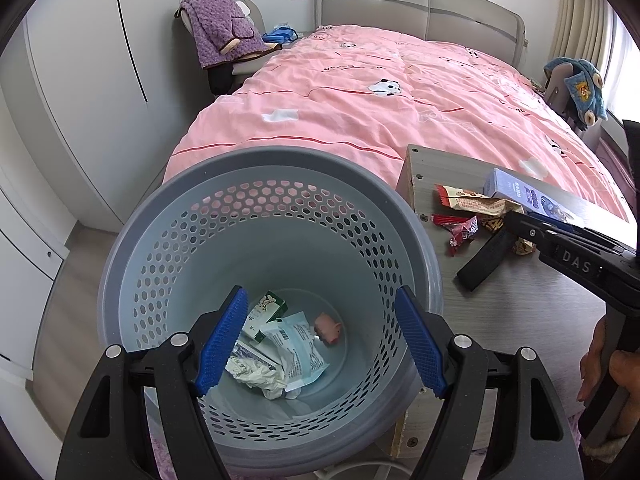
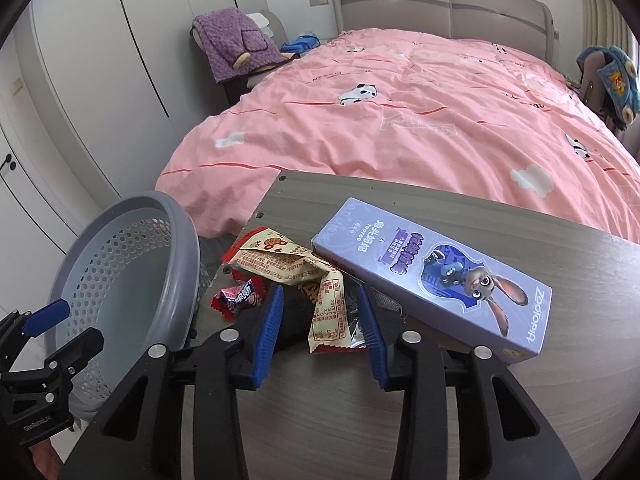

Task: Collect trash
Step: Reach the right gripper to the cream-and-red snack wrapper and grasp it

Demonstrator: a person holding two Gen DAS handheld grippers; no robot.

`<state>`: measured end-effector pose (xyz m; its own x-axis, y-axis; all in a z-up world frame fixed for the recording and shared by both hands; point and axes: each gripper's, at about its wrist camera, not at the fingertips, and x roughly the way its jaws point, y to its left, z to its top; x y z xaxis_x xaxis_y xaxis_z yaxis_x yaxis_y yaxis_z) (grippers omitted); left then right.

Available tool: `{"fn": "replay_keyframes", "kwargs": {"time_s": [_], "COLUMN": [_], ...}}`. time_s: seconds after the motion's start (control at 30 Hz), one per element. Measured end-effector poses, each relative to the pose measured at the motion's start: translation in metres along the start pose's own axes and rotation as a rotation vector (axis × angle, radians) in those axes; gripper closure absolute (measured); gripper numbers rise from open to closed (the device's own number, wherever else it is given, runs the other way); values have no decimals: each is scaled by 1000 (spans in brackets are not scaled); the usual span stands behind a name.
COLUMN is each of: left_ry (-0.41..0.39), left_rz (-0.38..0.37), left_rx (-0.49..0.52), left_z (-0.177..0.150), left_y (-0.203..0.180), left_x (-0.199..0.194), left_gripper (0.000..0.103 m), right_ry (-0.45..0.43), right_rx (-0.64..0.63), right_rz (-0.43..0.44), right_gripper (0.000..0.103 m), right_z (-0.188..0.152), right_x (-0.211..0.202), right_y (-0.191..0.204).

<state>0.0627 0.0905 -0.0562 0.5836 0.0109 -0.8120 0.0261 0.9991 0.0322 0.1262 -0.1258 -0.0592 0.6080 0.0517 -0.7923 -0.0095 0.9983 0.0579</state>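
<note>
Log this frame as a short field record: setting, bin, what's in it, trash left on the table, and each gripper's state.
setting: bedroom, grey table at the foot of a pink bed
bin: grey perforated basket beside the table's left edge
bin contents: green-white carton, crumpled paper, pink toy
left on table: beige snack wrapper, red candy wrapper, purple Zootopia box
left gripper: open, above the basket, holding nothing
right gripper: open, fingers either side of the beige wrapper's end

The left wrist view looked steeply down into the basket (image 1: 272, 240) from close above; the right wrist view faced forward, low over the worktop (image 2: 400, 420). Both shared basket, worktop and bed (image 1: 360, 100)
</note>
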Motion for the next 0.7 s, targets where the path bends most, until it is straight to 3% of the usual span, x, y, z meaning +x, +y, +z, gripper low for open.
{"fn": "replay_keyframes", "kwargs": {"time_s": [0.07,0.2,0.7], "left_ry": [0,-1,-8], "left_rz": [0,-1,-31], "left_rx": [1,1,31], "left_z": [0,0,4], "left_y": [0,0,-15], "left_x": [0,0,-3], "left_gripper": [30,30,30], "right_ry": [7,16,-32], "right_rx": [1,7,78], "right_rz": [-7,-12,16], "right_gripper": [72,87,89], "right_z": [0,-2,-21], "right_x": [3,7,-30], "right_y": [0,-2,-23]}}
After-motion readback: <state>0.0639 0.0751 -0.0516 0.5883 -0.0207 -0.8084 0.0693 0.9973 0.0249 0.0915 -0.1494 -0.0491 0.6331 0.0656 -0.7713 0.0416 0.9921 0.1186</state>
